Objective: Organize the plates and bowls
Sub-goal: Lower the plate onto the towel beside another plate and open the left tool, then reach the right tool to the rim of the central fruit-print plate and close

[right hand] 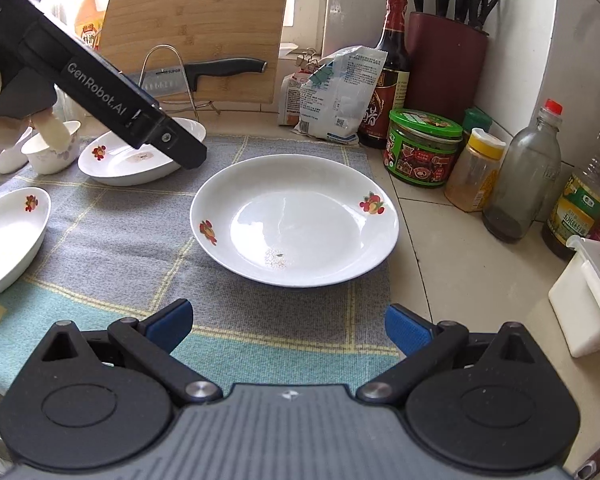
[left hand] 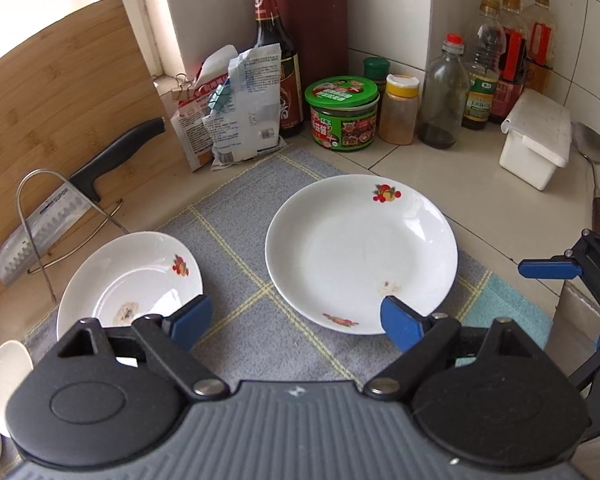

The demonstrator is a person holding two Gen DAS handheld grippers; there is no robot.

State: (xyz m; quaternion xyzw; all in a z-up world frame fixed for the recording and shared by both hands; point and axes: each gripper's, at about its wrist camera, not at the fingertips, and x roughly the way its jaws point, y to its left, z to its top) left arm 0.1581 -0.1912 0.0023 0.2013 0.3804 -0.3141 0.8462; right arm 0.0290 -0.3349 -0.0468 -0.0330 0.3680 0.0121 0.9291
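Two pairs of tongs hang over a crowded surface [right hand: 452, 264], both spread wide and holding nothing: the left tongs [left hand: 296, 322] above the mat [left hand: 256, 308], the right tongs [right hand: 288, 330] just short of the big plate [right hand: 294, 220]. That plate lies in the middle of the mat, with a smaller dish [left hand: 130, 280] to its left and another dish [right hand: 8, 240] nearer the front. The plates look slick and shallow, so I reckon a pinch on the rim could slip and knock the jars [right hand: 422, 146] and bottles [right hand: 522, 176] crowding the right. The cleaver [left hand: 40, 232] on its wire stand sits near the small dish, a hazard for a careless reach. The cups [right hand: 54, 146] are half hidden behind the left tool's body, and the front dish is cut off.
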